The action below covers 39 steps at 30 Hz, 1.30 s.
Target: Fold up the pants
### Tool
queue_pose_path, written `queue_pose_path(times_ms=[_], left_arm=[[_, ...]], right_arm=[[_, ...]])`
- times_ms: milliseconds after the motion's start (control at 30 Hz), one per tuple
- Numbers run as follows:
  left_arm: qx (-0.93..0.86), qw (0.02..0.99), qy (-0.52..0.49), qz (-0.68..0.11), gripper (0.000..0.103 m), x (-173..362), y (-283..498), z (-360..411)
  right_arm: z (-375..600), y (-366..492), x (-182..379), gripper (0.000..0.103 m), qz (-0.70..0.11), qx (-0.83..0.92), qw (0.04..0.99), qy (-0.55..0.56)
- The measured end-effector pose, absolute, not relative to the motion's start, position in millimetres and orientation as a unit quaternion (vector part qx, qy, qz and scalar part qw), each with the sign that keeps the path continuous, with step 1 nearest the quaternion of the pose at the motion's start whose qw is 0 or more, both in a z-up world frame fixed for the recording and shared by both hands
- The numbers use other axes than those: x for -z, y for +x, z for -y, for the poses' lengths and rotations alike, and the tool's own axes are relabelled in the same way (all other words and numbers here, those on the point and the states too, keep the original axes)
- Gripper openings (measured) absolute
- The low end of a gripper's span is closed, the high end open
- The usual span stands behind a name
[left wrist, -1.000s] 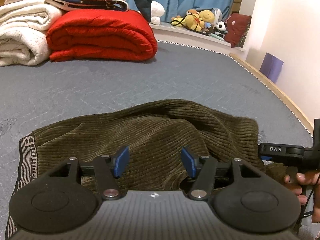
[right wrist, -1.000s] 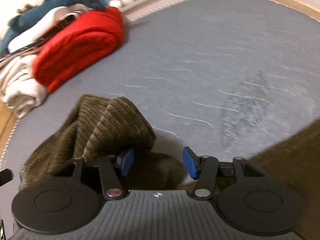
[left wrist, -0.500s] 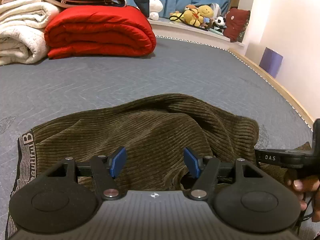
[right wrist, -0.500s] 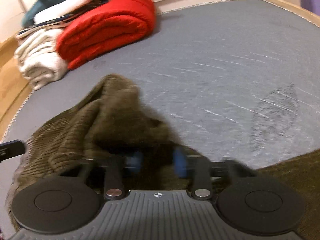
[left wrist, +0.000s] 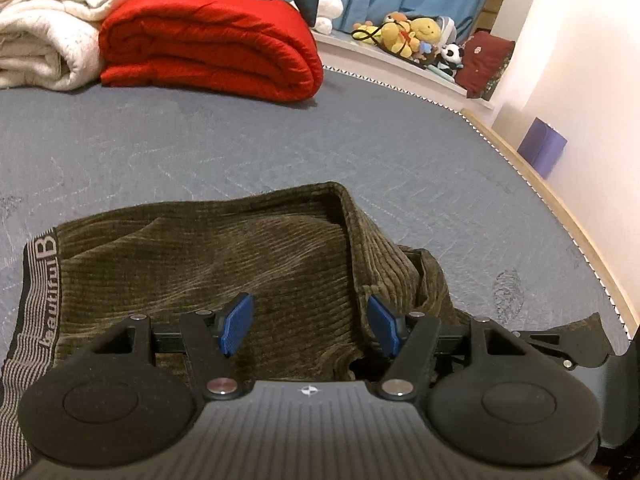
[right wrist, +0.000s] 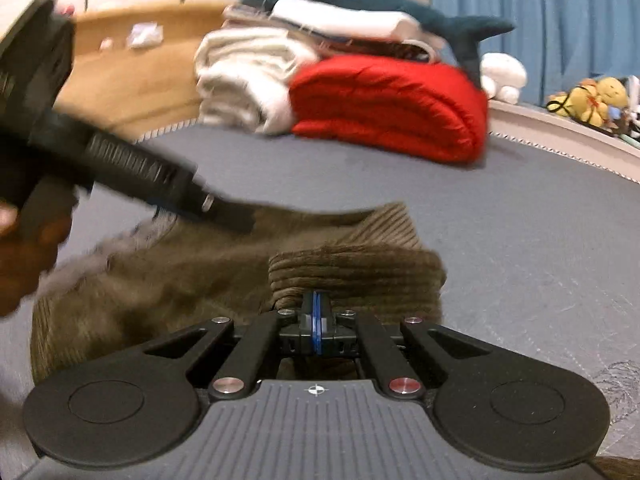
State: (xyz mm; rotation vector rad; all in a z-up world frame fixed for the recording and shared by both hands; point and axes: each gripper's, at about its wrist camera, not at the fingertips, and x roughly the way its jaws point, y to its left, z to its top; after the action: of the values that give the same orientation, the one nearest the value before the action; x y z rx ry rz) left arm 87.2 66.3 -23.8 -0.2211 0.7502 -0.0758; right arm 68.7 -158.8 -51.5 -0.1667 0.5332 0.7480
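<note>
Olive corduroy pants (left wrist: pixel 200 264) lie crumpled on the grey mattress (left wrist: pixel 280 140), their striped lettered waistband (left wrist: pixel 40 280) at the left. My left gripper (left wrist: pixel 310 328) hovers low over the cloth, open, its blue pads (left wrist: pixel 236 328) apart and pressing on nothing. A raised fold of fabric stands beside its right pad. My right gripper (right wrist: pixel 316 320) is shut on a bunched fold of the pants (right wrist: pixel 352 272), lifted off the mattress. In the left wrist view the right gripper (left wrist: pixel 560 344) sits close at the right. In the right wrist view the left gripper (right wrist: pixel 120 164) and a hand (right wrist: pixel 24 248) are blurred.
At the back stand a rolled red quilt (left wrist: pixel 208 40) and folded white blankets (left wrist: pixel 40 32) under a plush shark. Stuffed toys (left wrist: pixel 412 36) line a ledge. The mattress's wooden edge (left wrist: pixel 560 208) runs along the right, with a purple box (left wrist: pixel 542 152) by the wall.
My right gripper shut on the pants' fold, rolled upright and moved it up and towards the left gripper, raising a ridge of cloth. The left gripper has hardly moved.
</note>
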Motion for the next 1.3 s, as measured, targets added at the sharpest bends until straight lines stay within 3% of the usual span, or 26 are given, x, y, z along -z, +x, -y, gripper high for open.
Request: queue_pose_path(times_ms=[667, 767, 833, 900, 967, 1033, 1067, 1167, 1300], left_arm=[[0.121, 0.890, -0.149, -0.413, 0.069, 57, 105, -41], [0.123, 0.892, -0.140, -0.412, 0.057, 58, 106, -36], [0.126, 0.893, -0.135, -0.411, 0.030, 58, 107, -33], [0.122, 0.896, -0.124, -0.408, 0.021, 56, 107, -31], [0.121, 0.898, -0.126, -0.404, 0.017, 53, 107, -32], [0.117, 0.901, -0.127, -0.398, 0.015, 49, 106, -34], [0.113, 0.903, -0.128, -0.393, 0.015, 47, 106, -36], [0.085, 0.910, -0.132, -0.385, 0.014, 42, 104, -43], [0.035, 0.915, -0.137, -0.378, 0.013, 39, 105, -54]], right_arm=[[154, 64, 58, 0.000, -0.277, -0.367, 0.883, -0.094], [153, 65, 59, 0.000, -0.280, -0.365, 0.883, -0.091], [153, 66, 58, 0.000, -0.283, -0.363, 0.883, -0.089], [153, 67, 58, 0.002, -0.287, -0.363, 0.882, -0.085], [154, 68, 57, 0.003, -0.287, -0.363, 0.882, -0.083], [156, 69, 53, 0.007, -0.287, -0.366, 0.882, -0.076], [159, 70, 51, 0.014, -0.287, -0.367, 0.882, -0.068], [172, 74, 39, 0.045, -0.275, -0.365, 0.889, -0.029], [211, 92, 22, 0.047, -0.259, -0.343, 0.899, 0.080]])
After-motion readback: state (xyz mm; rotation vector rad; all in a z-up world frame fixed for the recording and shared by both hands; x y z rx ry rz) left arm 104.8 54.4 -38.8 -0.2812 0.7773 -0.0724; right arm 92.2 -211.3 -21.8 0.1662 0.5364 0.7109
